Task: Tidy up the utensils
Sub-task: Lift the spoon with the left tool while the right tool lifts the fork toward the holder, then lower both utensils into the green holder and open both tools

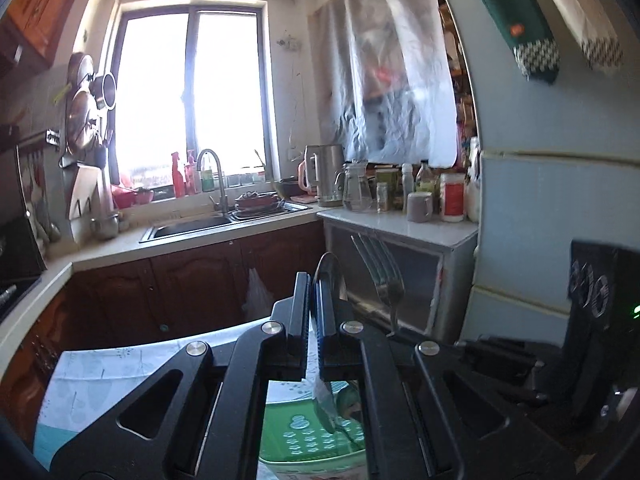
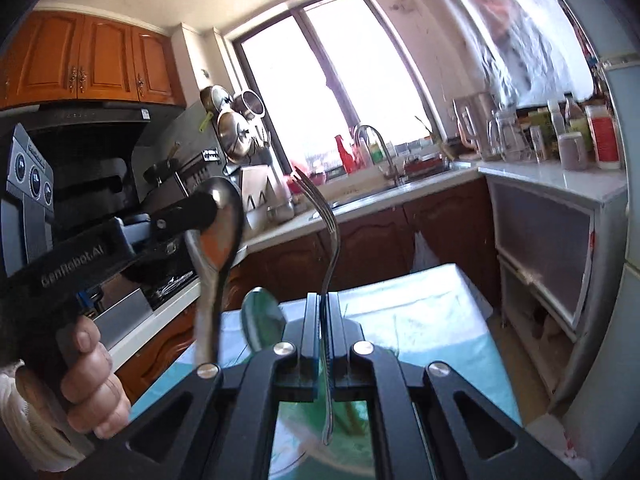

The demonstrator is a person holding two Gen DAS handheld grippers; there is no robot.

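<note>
My left gripper (image 1: 312, 292) is shut on a metal spoon (image 1: 329, 272), whose bowl sticks up edge-on past the fingertips while its handle hangs below. In the right wrist view the left gripper (image 2: 212, 204) is at the left, raised, pinching that spoon (image 2: 224, 236) at the bowl's base. My right gripper (image 2: 323, 300) is shut on a fork (image 2: 320, 208), tines up and handle hanging down; the fork (image 1: 386, 280) also shows in the left wrist view. A green perforated basket (image 1: 296, 436) lies below both grippers. Another spoon bowl (image 2: 260, 320) shows beside the right fingers, its handle hidden.
A table with a pale patterned cloth (image 2: 420, 320) lies underneath. Beyond it are a counter with a sink (image 1: 188, 228) and faucet (image 1: 216, 172), and a white cabinet (image 1: 400, 280) topped with jars and a kettle. A fridge (image 1: 540, 200) stands at right. A person's hand (image 2: 92, 380) grips the left tool.
</note>
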